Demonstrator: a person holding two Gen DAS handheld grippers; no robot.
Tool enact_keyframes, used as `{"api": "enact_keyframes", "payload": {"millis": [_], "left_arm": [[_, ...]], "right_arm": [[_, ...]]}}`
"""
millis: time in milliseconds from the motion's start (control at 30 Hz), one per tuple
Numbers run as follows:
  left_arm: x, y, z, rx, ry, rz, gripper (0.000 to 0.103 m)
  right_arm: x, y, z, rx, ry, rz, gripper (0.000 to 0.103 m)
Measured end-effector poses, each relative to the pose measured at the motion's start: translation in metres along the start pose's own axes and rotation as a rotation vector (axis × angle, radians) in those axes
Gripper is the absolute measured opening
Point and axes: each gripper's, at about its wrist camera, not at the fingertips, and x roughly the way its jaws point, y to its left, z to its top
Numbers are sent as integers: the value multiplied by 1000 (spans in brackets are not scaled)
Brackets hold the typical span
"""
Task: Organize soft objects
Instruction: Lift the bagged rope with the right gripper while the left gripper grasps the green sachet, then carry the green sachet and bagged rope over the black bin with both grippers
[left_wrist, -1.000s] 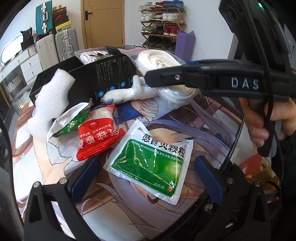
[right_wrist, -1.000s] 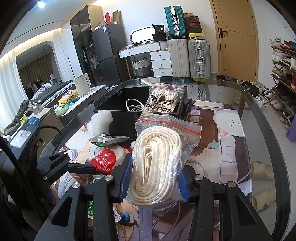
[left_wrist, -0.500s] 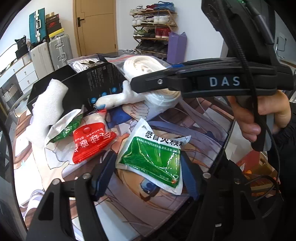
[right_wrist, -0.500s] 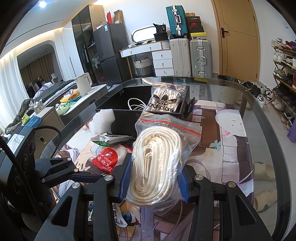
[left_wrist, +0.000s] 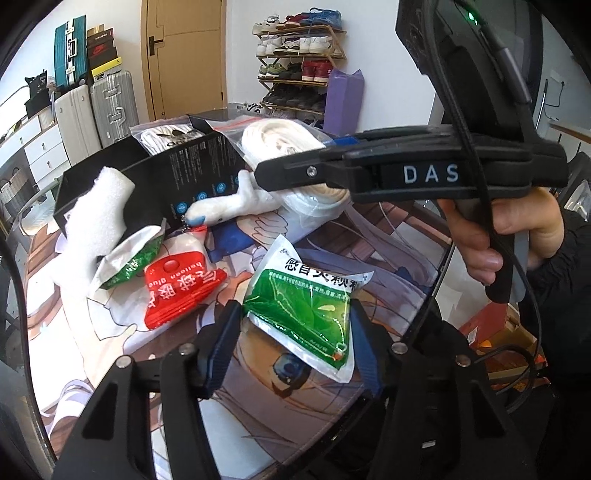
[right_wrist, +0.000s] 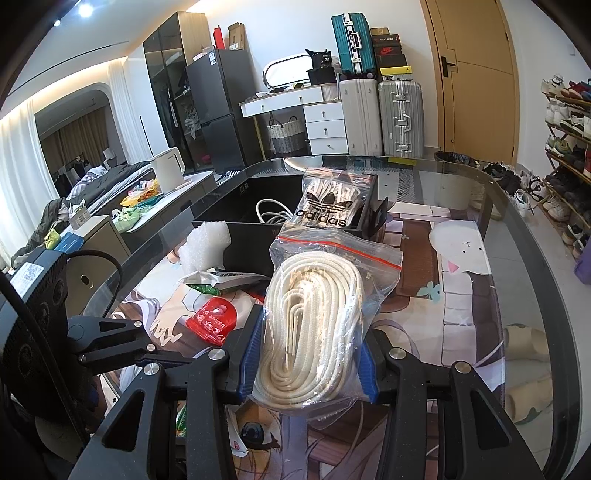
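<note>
Your left tongs (left_wrist: 295, 328) have just been closing, and their blue pads now press both sides of the one green-and-white sachet (left_wrist: 308, 306), which sits low over the printed mat (left_wrist: 295, 417) on the tabletop (right_wrist: 517, 229). Your right tongs (right_wrist: 308, 354) are clamped on the one zip bag of white rope (right_wrist: 314, 314), held off the mat.

Just beyond the sachet you have one red balloon-glue pouch (left_wrist: 177, 291), one smaller green sachet (left_wrist: 127, 260) and one white foam piece (left_wrist: 96, 221) leaning on the black box (left_wrist: 177, 173). One white plush toy (left_wrist: 232, 206) lies against the box wall, touching the rope bag. Inside the box sit one Adidas bag of laces (right_wrist: 328, 206) and a loose white cable (right_wrist: 269, 214).

Your right tongs cross the left view above the sachet, close over it. The pouches crowd the left side; the mat to the right of the rope bag lies open as far as the glass rim. Behind stand two pale suitcases (right_wrist: 380, 118).
</note>
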Motion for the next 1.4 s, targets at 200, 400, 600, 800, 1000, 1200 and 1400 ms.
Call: {"api": "enact_keyframes", "payload": {"millis": [200,400,600,800,1000,1200,1400], "left_arm": [[-14,11,4,-30,-39,2,56],[-26,20,7,-54,-80,18,56],[-43,30,13,-86,-136,41,56],[-59,44,22,-106,-182,93,56],[-65,66,37,-168,-234,150,56],[-63,90,55,-205,-258,202,56],[-51,111,64,-245,-255,272,56]], "right_arm": [[-8,0,3,6,-24,6,45],[-14,-2,5,13,-48,16,45],[-20,-1,6,15,-66,26,45],[-27,1,9,11,-84,25,45],[-31,6,18,11,-103,40,45],[-26,14,32,-11,-105,53,45],[-17,16,51,-22,-110,62,45]]}}
